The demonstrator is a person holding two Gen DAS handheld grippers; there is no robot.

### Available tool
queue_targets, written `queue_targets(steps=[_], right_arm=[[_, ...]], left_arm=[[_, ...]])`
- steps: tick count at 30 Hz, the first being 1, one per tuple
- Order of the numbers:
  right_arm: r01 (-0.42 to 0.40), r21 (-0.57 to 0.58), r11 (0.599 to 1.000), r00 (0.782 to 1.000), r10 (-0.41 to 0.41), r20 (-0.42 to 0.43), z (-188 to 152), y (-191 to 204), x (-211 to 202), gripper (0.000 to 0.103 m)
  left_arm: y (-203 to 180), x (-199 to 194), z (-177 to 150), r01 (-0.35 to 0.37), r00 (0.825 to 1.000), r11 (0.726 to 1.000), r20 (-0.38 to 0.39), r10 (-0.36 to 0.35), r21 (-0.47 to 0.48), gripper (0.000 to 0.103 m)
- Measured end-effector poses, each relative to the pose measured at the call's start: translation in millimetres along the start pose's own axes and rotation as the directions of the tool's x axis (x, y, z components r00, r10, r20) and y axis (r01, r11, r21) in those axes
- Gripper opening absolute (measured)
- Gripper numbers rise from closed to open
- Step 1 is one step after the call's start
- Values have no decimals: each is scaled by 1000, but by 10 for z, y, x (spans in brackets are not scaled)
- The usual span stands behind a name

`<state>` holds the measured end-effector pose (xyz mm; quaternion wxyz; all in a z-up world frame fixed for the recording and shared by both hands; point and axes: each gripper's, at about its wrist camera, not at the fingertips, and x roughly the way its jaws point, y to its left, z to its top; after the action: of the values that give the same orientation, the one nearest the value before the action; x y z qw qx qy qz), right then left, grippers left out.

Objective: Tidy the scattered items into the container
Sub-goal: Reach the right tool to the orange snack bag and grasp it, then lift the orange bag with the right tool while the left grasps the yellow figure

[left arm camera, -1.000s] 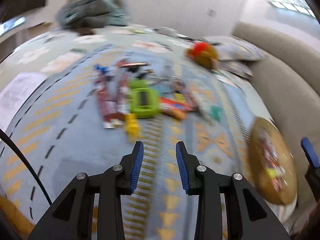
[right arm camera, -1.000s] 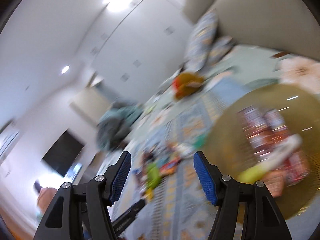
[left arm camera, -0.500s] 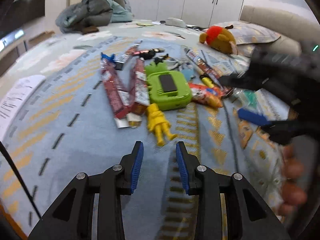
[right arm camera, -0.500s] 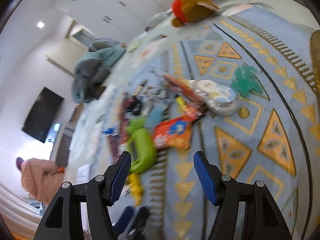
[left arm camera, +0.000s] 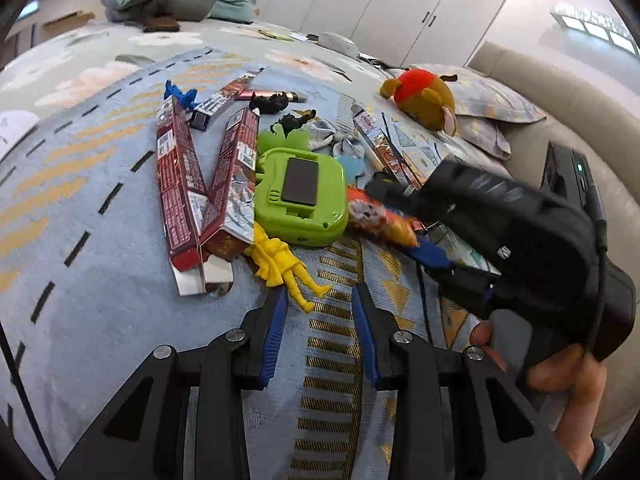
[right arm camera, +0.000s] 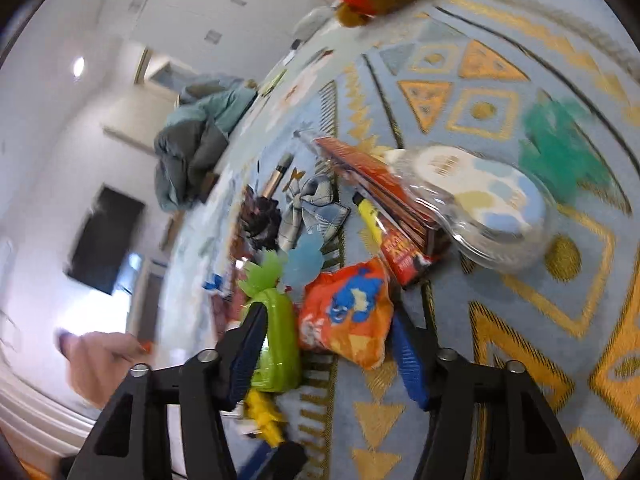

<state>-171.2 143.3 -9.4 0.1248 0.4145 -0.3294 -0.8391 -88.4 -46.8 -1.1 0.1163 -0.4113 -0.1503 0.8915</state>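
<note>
R gripper (right arm camera: 332, 352) jaws closing w/ orange snack bag (right arm camera: 346, 316) between fingers, not yet pinched; centre it, avoid green toy (right arm camera: 276, 344); L gripper (left arm camera: 320, 332) narrow, empty.

Stuff's all piled mid-rug (left arm camera: 92, 280): two long boxes (left arm camera: 176, 184) on the left, game console (left arm camera: 300, 196) right beside them, snack bag (right arm camera: 348, 316) touching its right side, figurine (left arm camera: 280, 264) just in front. Plush toy (left arm camera: 424, 96) sits way back, near the pillow (left arm camera: 492, 104).

bright indoor light | right view motion-blurred | fisheye edges bent
</note>
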Motion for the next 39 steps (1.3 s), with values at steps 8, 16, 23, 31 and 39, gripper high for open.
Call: queue_targets(steps=[8, 16, 23, 31, 39], right_arm=[[31, -81, 996, 998, -27, 56, -146, 22, -82, 20], [-56, -76, 996, 987, 67, 144, -384, 162, -585, 12], [-150, 33, 988, 960, 138, 242, -611, 97, -1230, 12], [-180, -53, 982, 908, 187, 375, -594, 275, -2048, 12], [-186, -67, 980, 904, 198, 379, -613, 238, -2230, 12]], left_arm=[[140, -93, -49, 36, 999, 998, 33, -34, -50, 16], [-65, -509, -134, 73, 995, 995, 64, -78, 72, 12], [-111, -934, -119, 108, 985, 992, 130, -116, 63, 12], [145, -351, 27, 35, 997, 986, -64, -46, -164, 12], [-220, -87, -34, -97, 995, 995, -16, 97, 3, 14]])
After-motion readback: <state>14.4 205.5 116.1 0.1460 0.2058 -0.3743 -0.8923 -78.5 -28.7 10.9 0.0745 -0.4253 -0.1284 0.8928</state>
